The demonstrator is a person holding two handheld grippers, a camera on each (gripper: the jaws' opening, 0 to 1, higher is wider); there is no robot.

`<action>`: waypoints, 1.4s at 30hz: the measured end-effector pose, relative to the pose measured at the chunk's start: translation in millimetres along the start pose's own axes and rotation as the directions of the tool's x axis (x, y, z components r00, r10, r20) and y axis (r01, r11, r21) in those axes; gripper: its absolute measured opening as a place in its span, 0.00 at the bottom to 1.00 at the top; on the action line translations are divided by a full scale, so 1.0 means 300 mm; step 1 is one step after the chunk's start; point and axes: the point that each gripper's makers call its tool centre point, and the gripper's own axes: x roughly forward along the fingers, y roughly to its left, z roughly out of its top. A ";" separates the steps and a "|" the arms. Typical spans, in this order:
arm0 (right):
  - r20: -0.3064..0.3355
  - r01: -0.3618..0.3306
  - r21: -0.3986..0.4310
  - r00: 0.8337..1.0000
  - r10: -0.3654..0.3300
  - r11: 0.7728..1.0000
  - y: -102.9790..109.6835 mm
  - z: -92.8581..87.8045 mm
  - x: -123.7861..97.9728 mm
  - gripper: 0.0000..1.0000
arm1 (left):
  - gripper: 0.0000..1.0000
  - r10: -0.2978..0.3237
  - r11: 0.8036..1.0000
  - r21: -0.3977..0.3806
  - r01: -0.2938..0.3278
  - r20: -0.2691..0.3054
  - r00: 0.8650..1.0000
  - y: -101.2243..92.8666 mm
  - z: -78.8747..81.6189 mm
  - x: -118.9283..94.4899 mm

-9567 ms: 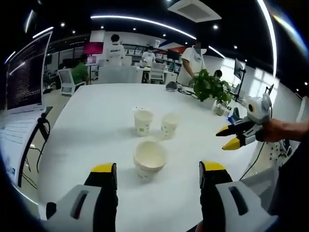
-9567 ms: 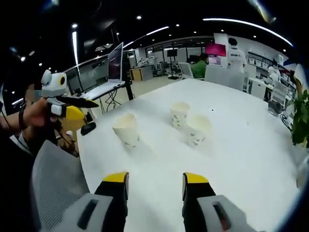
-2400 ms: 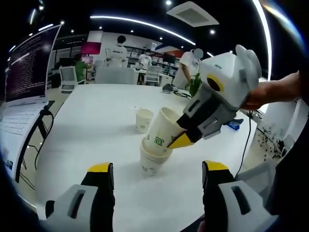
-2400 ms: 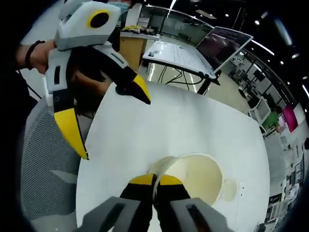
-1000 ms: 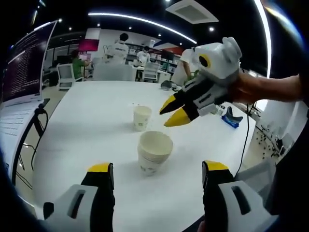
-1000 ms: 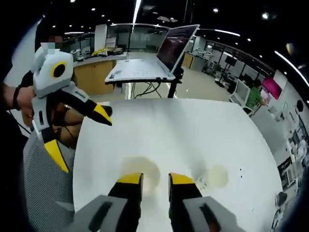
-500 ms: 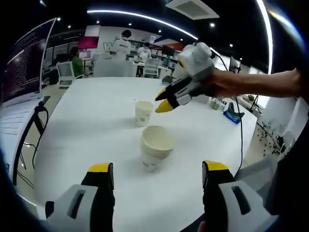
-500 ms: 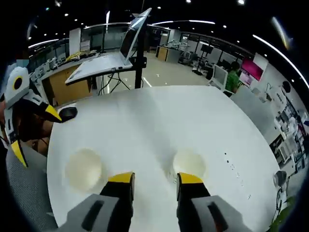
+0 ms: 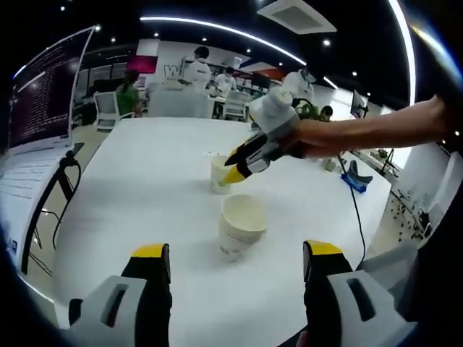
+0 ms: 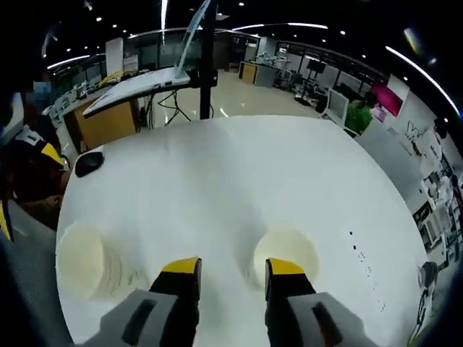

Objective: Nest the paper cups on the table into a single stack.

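A stack of two nested paper cups (image 9: 242, 225) stands on the white table (image 9: 145, 181), just beyond my open left gripper (image 9: 236, 251). Farther back stands a single paper cup (image 9: 218, 173). My right gripper (image 9: 233, 165), held by a hand reaching in from the right, hovers open over that cup's rim. In the right gripper view the single cup (image 10: 286, 251) lies below, seen from above, its near rim at the right jaw of my open right gripper (image 10: 232, 267). The stack (image 10: 82, 260) sits at the far left, with the left gripper (image 10: 27, 186) beyond it.
A laptop on a stand (image 9: 43, 94) sits off the table's left side, with a black mouse (image 10: 89, 163) near the table corner. A potted plant (image 9: 312, 112) and a cable (image 9: 356, 206) are at the far right. People stand in the office behind.
Earlier the right gripper set a cup into the near cup and let go. Over the last second it has moved back and lowered over the single cup, still open. The left gripper stays put.
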 end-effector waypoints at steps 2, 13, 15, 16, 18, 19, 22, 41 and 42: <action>-0.010 -0.001 0.006 1.000 0.001 1.000 -0.010 -0.009 0.012 0.33 | 0.73 -0.001 1.000 -0.003 0.001 -0.002 1.000 -0.008 -0.002 -0.001; -0.067 -0.036 0.033 0.997 0.038 0.999 -0.024 -0.025 0.112 0.27 | 0.73 -0.017 1.000 -0.006 0.017 -0.016 1.000 -0.028 -0.014 0.010; -0.072 -0.025 0.006 0.997 0.025 1.000 -0.035 -0.029 0.108 0.23 | 0.73 -0.017 1.000 -0.010 0.017 -0.013 1.000 -0.022 -0.011 0.010; -0.058 -0.010 0.009 0.998 0.011 1.000 -0.046 -0.018 0.111 0.20 | 0.73 -0.016 1.000 -0.011 0.016 -0.013 1.000 -0.020 -0.011 0.010; -0.058 -0.023 0.030 0.998 0.025 0.999 -0.044 -0.006 0.130 0.08 | 0.73 -0.015 1.000 -0.013 0.014 -0.011 1.000 -0.016 -0.012 0.009; -0.056 -0.024 0.028 0.998 0.026 0.999 -0.041 -0.006 0.130 0.03 | 0.72 -0.015 1.000 -0.014 0.015 -0.012 1.000 -0.016 -0.012 0.010; -0.066 -0.017 -0.010 0.998 0.017 1.000 -0.036 -0.015 0.127 0.00 | 0.72 -0.014 1.000 -0.019 0.013 -0.012 1.000 -0.013 -0.018 0.010; -0.028 -0.012 -0.098 1.000 0.009 0.995 -0.005 0.017 0.017 0.00 | 0.73 -0.022 1.000 -0.018 0.022 -0.004 1.000 -0.022 -0.018 0.007; -0.026 -0.012 -0.105 1.000 0.009 0.994 0.003 0.019 0.005 0.00 | 0.73 -0.021 1.000 -0.018 0.021 -0.003 1.000 -0.020 -0.018 0.005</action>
